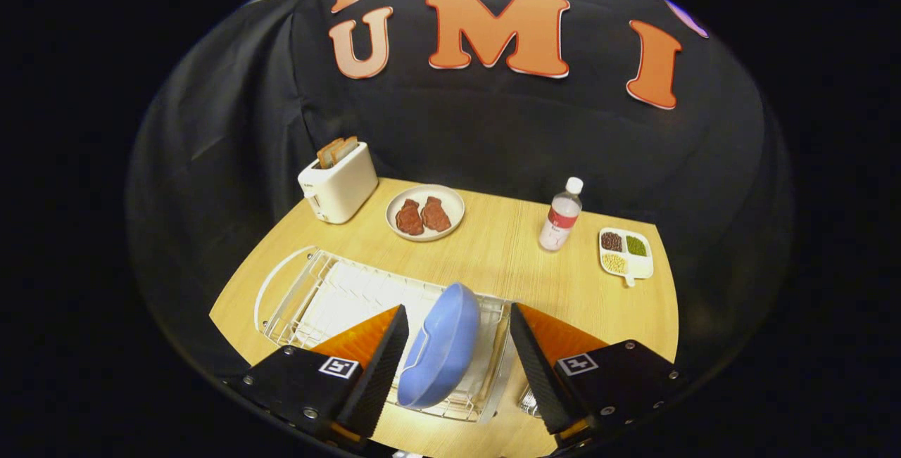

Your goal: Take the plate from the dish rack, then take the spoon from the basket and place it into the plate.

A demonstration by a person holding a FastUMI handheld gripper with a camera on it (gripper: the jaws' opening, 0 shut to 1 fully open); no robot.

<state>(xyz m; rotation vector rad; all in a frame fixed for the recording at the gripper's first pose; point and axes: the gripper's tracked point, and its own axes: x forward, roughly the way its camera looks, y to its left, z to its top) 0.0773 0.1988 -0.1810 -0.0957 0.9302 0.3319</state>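
Note:
A blue plate (442, 349) stands on edge in the white wire dish rack (317, 289) on the wooden table. My gripper (459, 321) hovers over it, open, with one finger on each side of the plate's rim and a gap to both. A bit of shiny metal (528, 398) peeks out beside the right finger, at the rack's right end; I cannot tell what it is.
Beyond the rack stand a white toaster (339, 183) with bread slices, a white plate with two brown meat pieces (425, 213), a plastic bottle (560, 215) and a small divided tray of beans (625, 252). Bare tabletop (507, 254) lies between them and the rack.

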